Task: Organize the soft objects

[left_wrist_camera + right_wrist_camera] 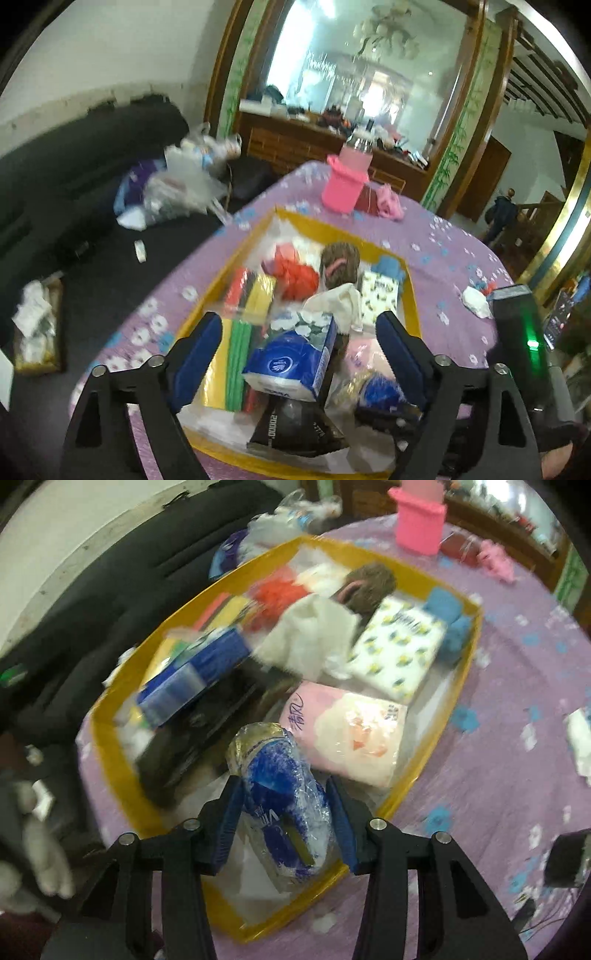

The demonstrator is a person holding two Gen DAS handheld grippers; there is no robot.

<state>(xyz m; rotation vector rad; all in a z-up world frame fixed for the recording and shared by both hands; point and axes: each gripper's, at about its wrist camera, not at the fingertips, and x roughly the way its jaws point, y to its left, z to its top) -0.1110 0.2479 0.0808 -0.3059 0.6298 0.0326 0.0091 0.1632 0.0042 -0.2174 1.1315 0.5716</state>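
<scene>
A yellow-rimmed tray [412, 295] [461, 686] on the purple table holds several soft packs. My left gripper [295, 343] is open above the tray, its jaws wide on either side of a blue tissue pack [291, 362] without touching it. My right gripper [284, 812] is shut on a blue and white plastic-wrapped pack [280, 786], held over the tray's near end. In the tray lie a pink tissue pack [347, 734], a patterned white pack [399, 650], a white cloth [310, 635], a black pouch [195, 738] and a brown knitted item [369, 583].
A pink container [343, 181] [421, 520] and a pink soft toy [389, 201] stand at the table's far side. A crumpled white tissue [476, 301] lies to the right of the tray. A black sofa [74, 147] with bags is on the left.
</scene>
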